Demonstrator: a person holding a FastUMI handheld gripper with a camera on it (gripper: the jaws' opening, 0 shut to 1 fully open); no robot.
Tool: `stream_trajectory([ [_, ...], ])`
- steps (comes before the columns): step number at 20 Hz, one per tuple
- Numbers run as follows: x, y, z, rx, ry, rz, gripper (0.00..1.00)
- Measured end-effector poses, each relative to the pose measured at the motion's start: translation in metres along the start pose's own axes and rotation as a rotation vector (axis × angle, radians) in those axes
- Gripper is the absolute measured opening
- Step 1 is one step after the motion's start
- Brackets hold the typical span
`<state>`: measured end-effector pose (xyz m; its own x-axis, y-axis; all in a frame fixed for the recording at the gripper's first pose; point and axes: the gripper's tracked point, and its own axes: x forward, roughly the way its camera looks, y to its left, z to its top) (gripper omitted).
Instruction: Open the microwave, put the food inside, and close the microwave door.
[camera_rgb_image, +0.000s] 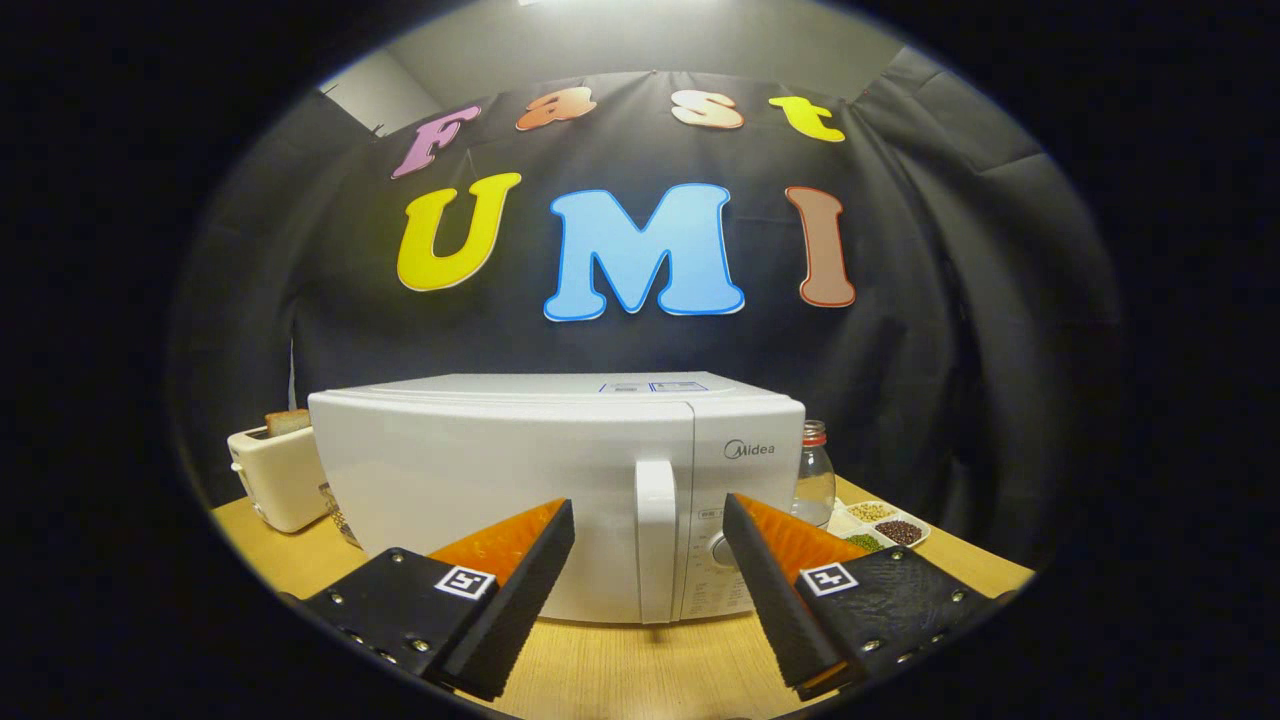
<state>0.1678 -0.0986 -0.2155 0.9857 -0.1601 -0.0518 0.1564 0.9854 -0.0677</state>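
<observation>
While gripper (648, 520) gapes wide and empty, microwave (520, 470) door shut, handle (655, 540) between fingers, toaster (278, 475) half hidden.

Black cloth wall (950, 330), wooden table (620, 670)

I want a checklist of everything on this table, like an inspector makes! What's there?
Surface: wooden table, bare patch ahead of the fingers.
Job's things: white microwave, door shut; its upright handle stands beyond the gap between the fingers. Food for the job: cannot tell which.
Clutter: toaster with bread sticking up, beside the microwave; glass bottle and a divided tray of beans on the microwave's other side.
Grippers: hand-held gripper open, fingers spread, holding nothing, not touching the microwave.
Cables: nothing seen.
Surroundings: black cloth wall behind the table.
</observation>
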Motion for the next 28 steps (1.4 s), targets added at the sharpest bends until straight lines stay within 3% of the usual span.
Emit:
stream_trajectory([
  [3,0.011,-0.003,-0.01,-0.016,-0.027,-0.015,0.9],
  [7,0.023,-0.008,-0.029,-0.032,-0.005,-0.037,0.75],
  [11,0.03,-0.001,-0.044,-0.031,0.049,-0.002,0.37],
  [12,0.031,-0.002,-0.046,-0.016,0.059,0.007,0.33],
  [16,0.032,-0.001,-0.047,0.074,0.097,0.04,0.27],
  [18,0.03,-0.001,-0.046,0.056,0.093,0.025,0.26],
  [19,0.031,-0.001,-0.047,0.037,0.083,0.012,0.2],
  [22,0.03,-0.003,-0.048,0.024,0.084,0.018,0.2],
  [23,0.03,-0.002,-0.048,0.017,0.084,0.022,0.13],
  [28,0.029,-0.004,-0.049,0.007,0.089,0.014,0.13],
])
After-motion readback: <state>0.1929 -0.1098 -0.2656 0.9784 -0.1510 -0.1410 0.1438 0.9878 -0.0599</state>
